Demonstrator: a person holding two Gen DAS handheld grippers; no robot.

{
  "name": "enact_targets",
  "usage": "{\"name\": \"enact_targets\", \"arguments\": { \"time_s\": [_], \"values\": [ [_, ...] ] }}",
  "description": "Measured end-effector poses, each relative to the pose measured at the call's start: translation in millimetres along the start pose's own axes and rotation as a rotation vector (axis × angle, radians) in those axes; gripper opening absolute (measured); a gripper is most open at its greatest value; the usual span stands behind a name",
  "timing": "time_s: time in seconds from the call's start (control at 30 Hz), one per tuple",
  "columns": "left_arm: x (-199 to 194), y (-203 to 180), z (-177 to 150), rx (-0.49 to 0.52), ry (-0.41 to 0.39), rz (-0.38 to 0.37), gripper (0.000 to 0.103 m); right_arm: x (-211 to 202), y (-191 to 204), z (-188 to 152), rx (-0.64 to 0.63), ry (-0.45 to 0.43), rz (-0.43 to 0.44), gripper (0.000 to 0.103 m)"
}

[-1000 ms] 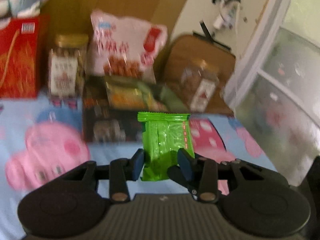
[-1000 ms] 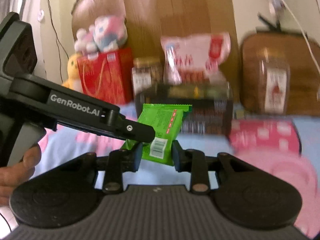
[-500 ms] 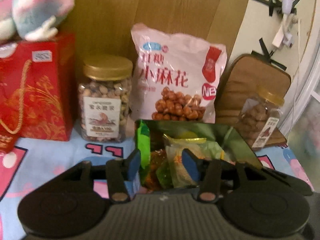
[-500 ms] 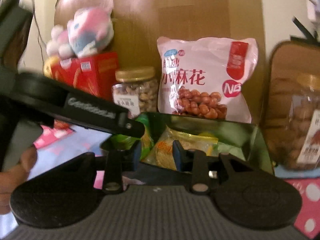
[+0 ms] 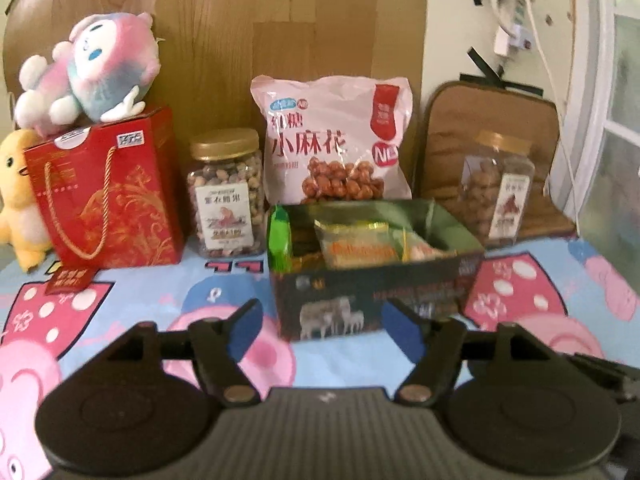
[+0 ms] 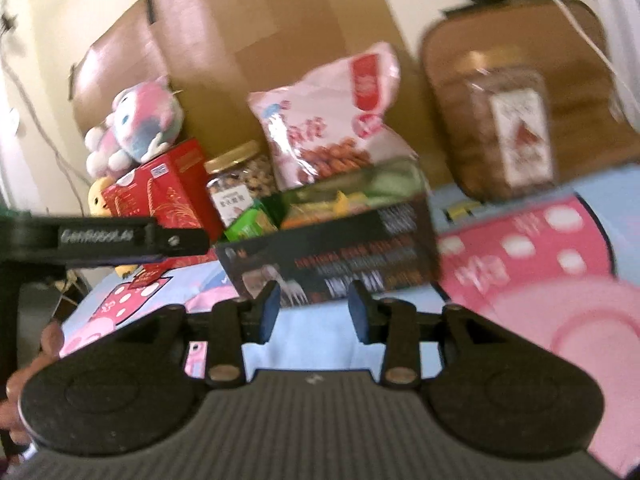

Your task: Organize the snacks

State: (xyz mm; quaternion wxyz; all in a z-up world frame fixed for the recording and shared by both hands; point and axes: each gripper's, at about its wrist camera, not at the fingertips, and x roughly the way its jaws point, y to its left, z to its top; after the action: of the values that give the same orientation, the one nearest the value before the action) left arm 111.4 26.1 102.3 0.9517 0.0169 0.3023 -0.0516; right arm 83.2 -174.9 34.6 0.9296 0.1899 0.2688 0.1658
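A dark open box (image 5: 372, 296) (image 6: 332, 256) stands on the cartoon-print cloth and holds several snack packets. A green packet (image 5: 279, 238) (image 6: 250, 224) stands on edge at its left end. My left gripper (image 5: 322, 328) is drawn back in front of the box, jaws opening, with nothing between them. My right gripper (image 6: 314, 310) is also short of the box, jaws opening and empty. The left gripper's arm (image 6: 104, 238) crosses the left of the right wrist view, a hand (image 6: 24, 384) below it.
Behind the box stand a pink snack bag (image 5: 336, 148), a gold-lidded nut jar (image 5: 226, 196), a red gift bag (image 5: 108, 188) with a plush toy (image 5: 92, 72) on top, and a second jar (image 5: 498, 188) against a brown cushion (image 5: 492, 120). A wooden board backs them.
The green packet that both grippers held is now in the box's left end. Both grippers have let go, spread their jaws and pulled back from the box.
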Motion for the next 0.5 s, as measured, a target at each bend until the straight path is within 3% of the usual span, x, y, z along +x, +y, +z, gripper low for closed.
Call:
{"name": "enact_targets", "arguments": {
  "time_s": [0.07, 0.23, 0.5],
  "values": [
    [-6.6, -4.6, -10.1, 0.012, 0.007, 0.014, 0.07, -8.2, 0.0, -7.8, 0.02, 0.014, -0.01, 0.048],
    [-19.0, -8.1, -33.8, 0.011, 0.023, 0.048, 0.071, -25.4, 2.2, -27.7, 0.02, 0.034, -0.037, 0.048],
    [-29.1, -0.4, -64.5, -0.029, 0.07, 0.079, 0.086, -43.9, 0.2, -41.5, 0.09, 0.046, -0.032, 0.048]
  ]
}}
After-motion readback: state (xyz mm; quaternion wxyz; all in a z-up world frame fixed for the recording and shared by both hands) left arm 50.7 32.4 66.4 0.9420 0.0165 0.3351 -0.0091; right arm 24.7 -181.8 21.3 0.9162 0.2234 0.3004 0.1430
